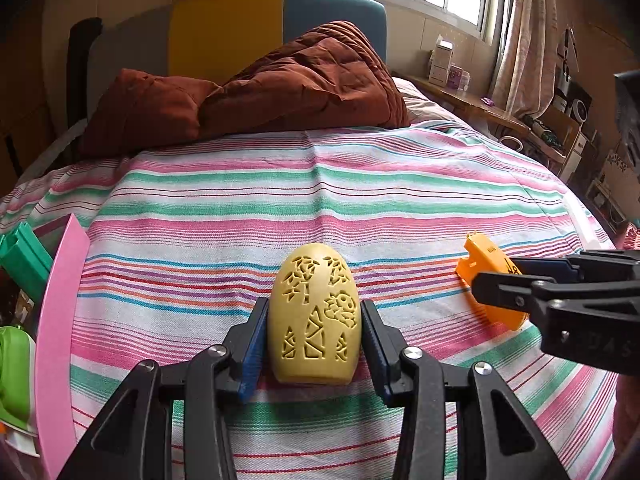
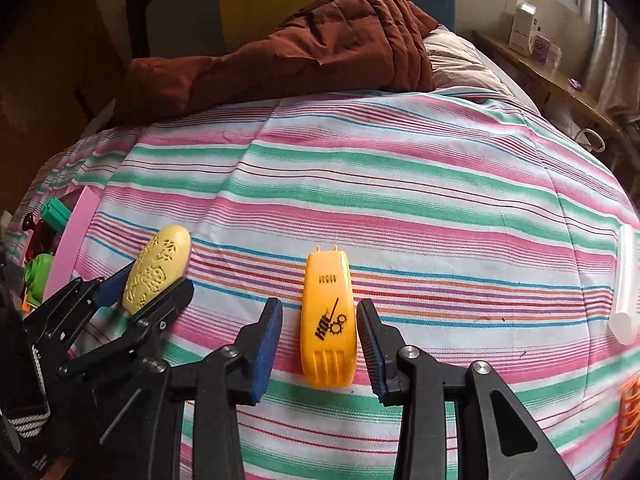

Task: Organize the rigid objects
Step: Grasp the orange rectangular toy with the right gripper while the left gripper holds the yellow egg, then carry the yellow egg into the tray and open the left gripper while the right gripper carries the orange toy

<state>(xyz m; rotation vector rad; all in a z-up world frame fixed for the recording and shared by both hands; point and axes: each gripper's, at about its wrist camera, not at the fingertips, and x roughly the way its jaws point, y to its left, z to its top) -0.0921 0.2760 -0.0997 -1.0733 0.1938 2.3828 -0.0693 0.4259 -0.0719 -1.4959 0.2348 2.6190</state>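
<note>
A pale yellow egg-shaped piece with cut-out patterns lies on the striped bedsheet. My left gripper is shut on it, one blue pad against each side. In the right wrist view the same egg-shaped piece shows at the left, inside the left gripper. A flat orange plastic piece with black print lies on the sheet between the fingers of my right gripper, which is open, with a gap showing at its left pad. The left wrist view shows the orange piece partly behind the right gripper.
A pink panel stands at the bed's left edge, with green plastic things behind it. A brown quilt is heaped at the headboard. A clear tube and an orange mesh basket are at the right.
</note>
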